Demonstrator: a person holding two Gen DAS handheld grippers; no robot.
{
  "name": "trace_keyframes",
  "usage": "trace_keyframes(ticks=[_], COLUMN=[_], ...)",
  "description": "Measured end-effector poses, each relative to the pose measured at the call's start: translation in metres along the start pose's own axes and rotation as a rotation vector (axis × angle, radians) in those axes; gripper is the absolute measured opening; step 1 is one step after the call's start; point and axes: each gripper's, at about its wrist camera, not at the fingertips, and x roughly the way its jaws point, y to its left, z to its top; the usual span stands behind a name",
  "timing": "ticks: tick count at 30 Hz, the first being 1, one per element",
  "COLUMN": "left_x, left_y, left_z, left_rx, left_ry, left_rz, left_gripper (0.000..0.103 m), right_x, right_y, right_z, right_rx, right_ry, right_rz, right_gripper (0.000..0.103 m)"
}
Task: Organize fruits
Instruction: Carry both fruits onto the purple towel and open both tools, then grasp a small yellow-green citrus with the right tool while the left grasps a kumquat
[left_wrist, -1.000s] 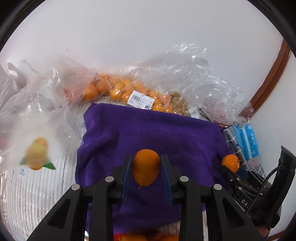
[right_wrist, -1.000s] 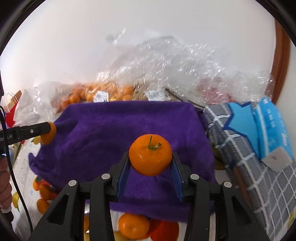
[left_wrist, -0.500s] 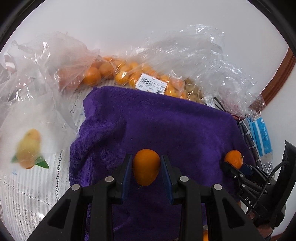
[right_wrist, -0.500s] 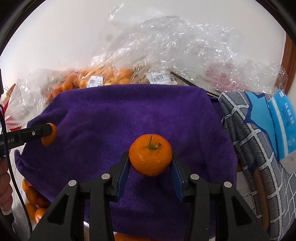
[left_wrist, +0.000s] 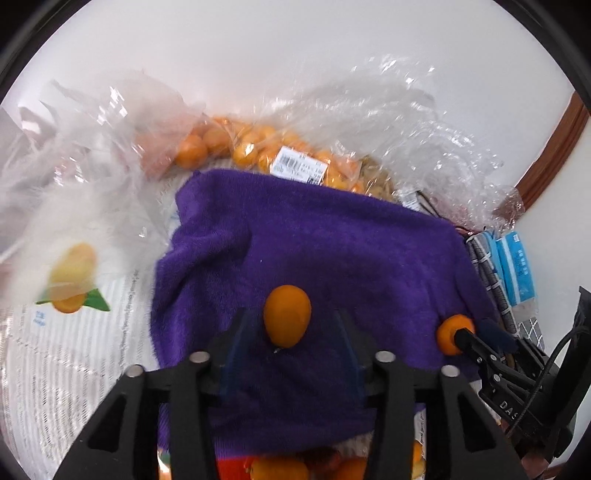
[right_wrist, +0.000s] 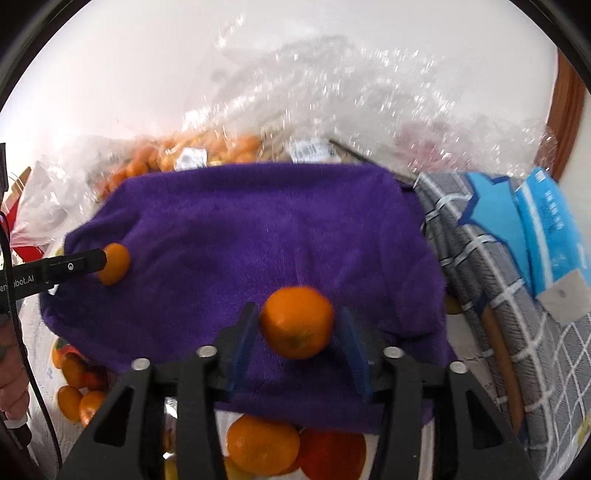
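Bright, even light — motion blur; fisheye-bent edges.

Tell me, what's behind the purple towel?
Behind the towel sit clear bags holding small oranges. The crinkled plastic hides whatever else is inside them.

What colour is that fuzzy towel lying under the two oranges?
Deep purple. The towel shows best in the right wrist view, spread wide beneath both fruits.
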Motion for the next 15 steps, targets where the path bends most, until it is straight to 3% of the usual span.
trace_keyframes(ticks=[6,15], left_x=[-0.038,-0.084], left_y=[-0.001,0.010], left_z=[-0.013,-0.059], left_rx=[0.008,0.025], left_ry=[-0.041,-0.071], left_rz=[0.006,0.056], left_gripper=[0.054,0.054], right_x=[-0.035,-0.075], right_y=[0.003,0.007], right_z=[-0.003,-0.042], right_rx=[0.006,0.051], right_ry=[-0.036,-0.051], right_rz=[-0.010,-0.040], right_gripper=[0.066,0.066])
